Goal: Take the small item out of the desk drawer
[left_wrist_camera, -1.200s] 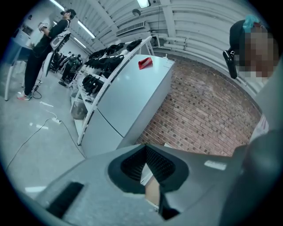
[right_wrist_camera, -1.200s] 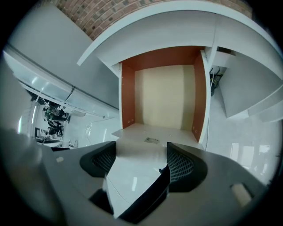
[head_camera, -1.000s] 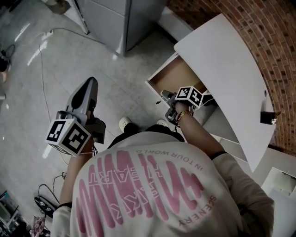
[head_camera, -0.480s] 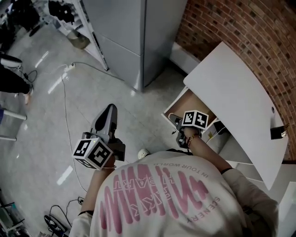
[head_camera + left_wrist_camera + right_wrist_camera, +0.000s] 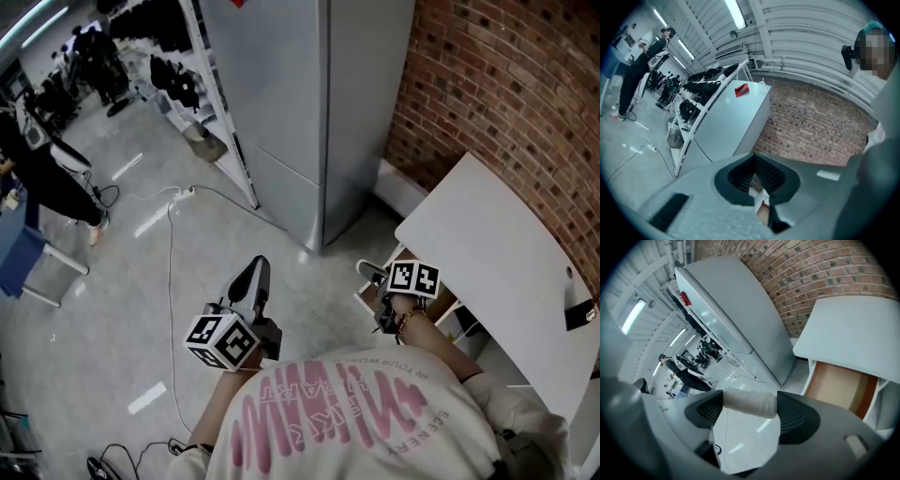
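One small item point(image 5: 749, 402), a pale stubby roll, is sitting clamped end to end in your right gripper point(image 5: 751, 417), whose jaws are standing wide on it. It is hanging clear of the open desk drawer point(image 5: 836, 383), which is showing at 3 o'clock of the roll in the right gripper view, under the white desk top point(image 5: 853, 329). Your left gripper point(image 5: 757, 185) is idling with its jaws drawn together on nothing, at about 7 o'clock in the head view. The roll is looking light and perhaps a little soft, with a matte wrap that should be giving some bite. Held by its flat ends it may be prone to pivoting or popping out, so you are probably better off squeezing gently and, if regrasping, taking it across the middle of its side.
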Tool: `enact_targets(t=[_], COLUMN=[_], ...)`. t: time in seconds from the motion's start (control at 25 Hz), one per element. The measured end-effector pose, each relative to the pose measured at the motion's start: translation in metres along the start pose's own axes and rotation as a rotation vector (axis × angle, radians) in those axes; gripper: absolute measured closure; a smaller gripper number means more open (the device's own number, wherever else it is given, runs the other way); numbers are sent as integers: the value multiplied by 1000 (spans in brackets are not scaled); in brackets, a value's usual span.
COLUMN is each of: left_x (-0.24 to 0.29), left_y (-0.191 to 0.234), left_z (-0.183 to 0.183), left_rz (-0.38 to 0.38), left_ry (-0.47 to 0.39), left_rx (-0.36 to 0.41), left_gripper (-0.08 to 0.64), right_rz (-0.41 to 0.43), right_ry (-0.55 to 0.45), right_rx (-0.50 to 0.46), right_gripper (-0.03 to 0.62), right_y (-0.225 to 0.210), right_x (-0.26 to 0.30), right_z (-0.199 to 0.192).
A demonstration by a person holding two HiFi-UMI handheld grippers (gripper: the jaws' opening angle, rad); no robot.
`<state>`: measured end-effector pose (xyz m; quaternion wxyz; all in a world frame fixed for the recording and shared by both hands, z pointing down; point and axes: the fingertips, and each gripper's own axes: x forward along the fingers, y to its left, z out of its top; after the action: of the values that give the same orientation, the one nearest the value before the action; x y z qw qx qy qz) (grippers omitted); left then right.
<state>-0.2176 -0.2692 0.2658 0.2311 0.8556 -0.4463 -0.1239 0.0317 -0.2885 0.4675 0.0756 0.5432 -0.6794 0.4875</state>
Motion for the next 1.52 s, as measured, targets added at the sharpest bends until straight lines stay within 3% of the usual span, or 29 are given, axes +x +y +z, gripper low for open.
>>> enact_targets(t=[0.6,0.88,1.08,1.52], left_x=[-3,-7,-7,13], left_y=[-15,-5,-9,-62], left_z=[10,3,10,-34], left_rz=[0,70,109,136], left_ry=[-18,-27,-76,-34], left_rx=[39,19,11,13], left_gripper=[557,557,556,557], right_rz=[291,418,515,584], right_ry=[-80,-88,-65,-27], right_rx=[-96,-110,-209,-336], right_gripper=[221,221,219,219], right_y=[123,161,191,177], right_x=[-25,-42,-58,-91], right_z=[48,54,57,64])
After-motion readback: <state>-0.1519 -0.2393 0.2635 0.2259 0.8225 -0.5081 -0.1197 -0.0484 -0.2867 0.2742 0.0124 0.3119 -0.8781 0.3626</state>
